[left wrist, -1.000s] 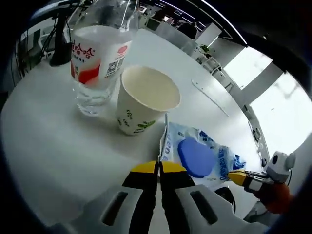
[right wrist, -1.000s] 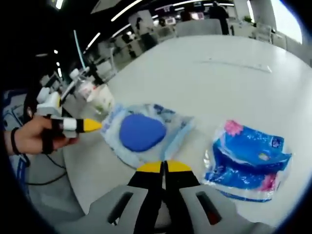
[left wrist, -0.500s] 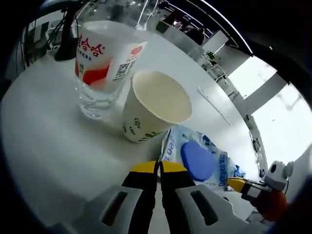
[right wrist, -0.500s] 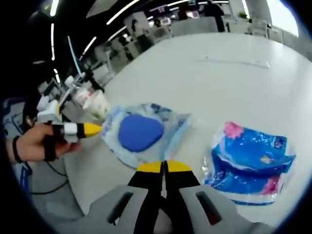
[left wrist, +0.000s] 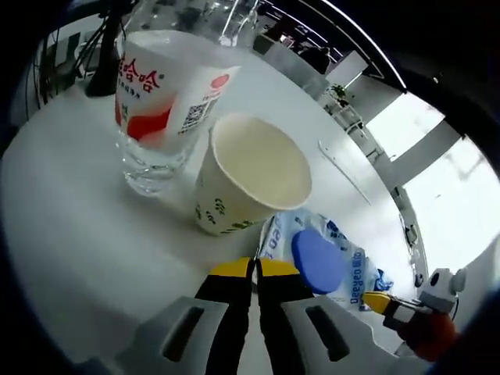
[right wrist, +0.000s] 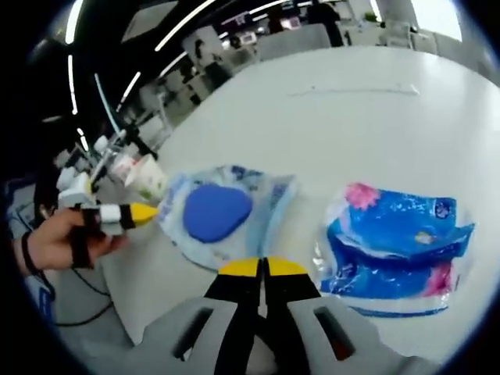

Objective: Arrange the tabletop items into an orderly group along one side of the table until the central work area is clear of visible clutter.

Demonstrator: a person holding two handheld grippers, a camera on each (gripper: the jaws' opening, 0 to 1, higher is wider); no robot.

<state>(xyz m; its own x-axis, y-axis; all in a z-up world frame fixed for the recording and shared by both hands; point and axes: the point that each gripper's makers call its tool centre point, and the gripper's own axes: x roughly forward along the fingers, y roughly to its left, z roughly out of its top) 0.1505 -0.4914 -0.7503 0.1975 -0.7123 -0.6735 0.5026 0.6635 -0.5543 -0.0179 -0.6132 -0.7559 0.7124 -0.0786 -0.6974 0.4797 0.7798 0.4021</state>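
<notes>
Partly grouped: bottle [left wrist: 160, 94], paper cup [left wrist: 248, 173] and wipes pack [left wrist: 316, 258] cluster upper left. Blue tissue pack [right wrist: 394, 246] sits apart at right, left to move. Left gripper [left wrist: 254, 269] fingers clamp the wipes pack edge; right gripper [right wrist: 262, 268] fingers together, empty.

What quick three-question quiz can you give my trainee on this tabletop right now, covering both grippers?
1. True or false: the paper cup stands upright beside the water bottle.
2. What is the left gripper shut on? A) the wipes pack with the blue lid B) the paper cup C) the water bottle
3. In the right gripper view, which item lies apart from the right gripper on the white table, with pink flowers on its wrapper?

Key
1. True.
2. A: it pinches the pack's edge.
3. The blue tissue pack.
</notes>
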